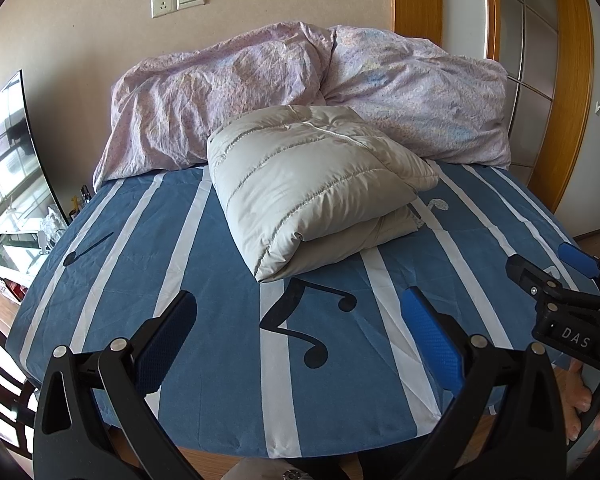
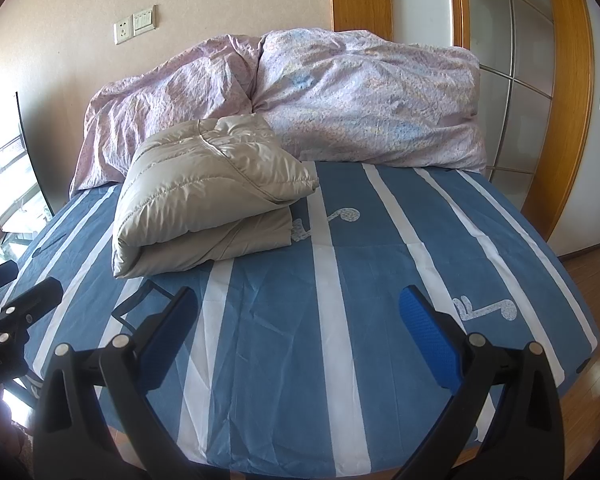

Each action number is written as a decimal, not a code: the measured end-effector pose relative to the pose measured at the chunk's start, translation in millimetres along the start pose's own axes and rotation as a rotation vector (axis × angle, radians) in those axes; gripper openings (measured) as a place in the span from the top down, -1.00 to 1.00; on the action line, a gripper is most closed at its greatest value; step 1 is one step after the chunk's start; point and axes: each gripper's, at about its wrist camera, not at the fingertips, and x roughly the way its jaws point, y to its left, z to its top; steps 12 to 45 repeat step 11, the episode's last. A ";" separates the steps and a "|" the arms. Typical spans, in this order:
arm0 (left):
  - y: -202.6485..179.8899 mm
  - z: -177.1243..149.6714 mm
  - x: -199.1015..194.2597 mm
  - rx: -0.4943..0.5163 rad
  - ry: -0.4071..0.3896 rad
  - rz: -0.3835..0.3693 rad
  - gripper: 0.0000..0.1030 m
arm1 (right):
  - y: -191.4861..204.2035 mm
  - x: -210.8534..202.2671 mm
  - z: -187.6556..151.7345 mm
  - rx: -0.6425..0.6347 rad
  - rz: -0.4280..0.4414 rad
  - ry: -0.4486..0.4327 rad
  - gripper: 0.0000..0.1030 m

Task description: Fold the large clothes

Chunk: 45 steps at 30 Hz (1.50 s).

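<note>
A beige quilted down jacket (image 1: 312, 184) lies folded into a thick bundle on the blue striped bed sheet (image 1: 228, 280), toward the far half of the bed; it also shows in the right wrist view as the jacket (image 2: 204, 196) at left of centre. My left gripper (image 1: 300, 320) hangs open over the near edge of the bed, well short of the jacket, nothing between its fingers. My right gripper (image 2: 300, 320) is also open and empty, over the near right part of the sheet (image 2: 380, 280). The right gripper (image 1: 556, 272) appears at the right edge of the left wrist view.
A crumpled pink floral duvet (image 1: 300, 84) is heaped against the wall behind the jacket. A television (image 1: 8, 152) and a glass stand stand to the left of the bed. A wooden-framed sliding door (image 2: 540, 92) is on the right, with wood floor (image 2: 592, 280) beside the bed.
</note>
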 end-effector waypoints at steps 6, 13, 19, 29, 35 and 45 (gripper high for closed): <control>-0.2 0.1 -0.3 0.001 0.001 0.000 -0.97 | 0.8 0.3 0.3 0.001 -0.002 0.000 -0.96; 0.6 0.7 -0.5 0.001 0.000 -0.003 -0.97 | 0.6 -0.4 0.4 0.001 0.001 0.000 -0.96; 0.6 0.7 -0.5 0.001 0.000 -0.003 -0.97 | 0.6 -0.4 0.4 0.001 0.001 0.000 -0.96; 0.6 0.7 -0.5 0.001 0.000 -0.003 -0.97 | 0.6 -0.4 0.4 0.001 0.001 0.000 -0.96; 0.6 0.7 -0.5 0.001 0.000 -0.003 -0.97 | 0.6 -0.4 0.4 0.001 0.001 0.000 -0.96; 0.6 0.7 -0.5 0.001 0.000 -0.003 -0.97 | 0.6 -0.4 0.4 0.001 0.001 0.000 -0.96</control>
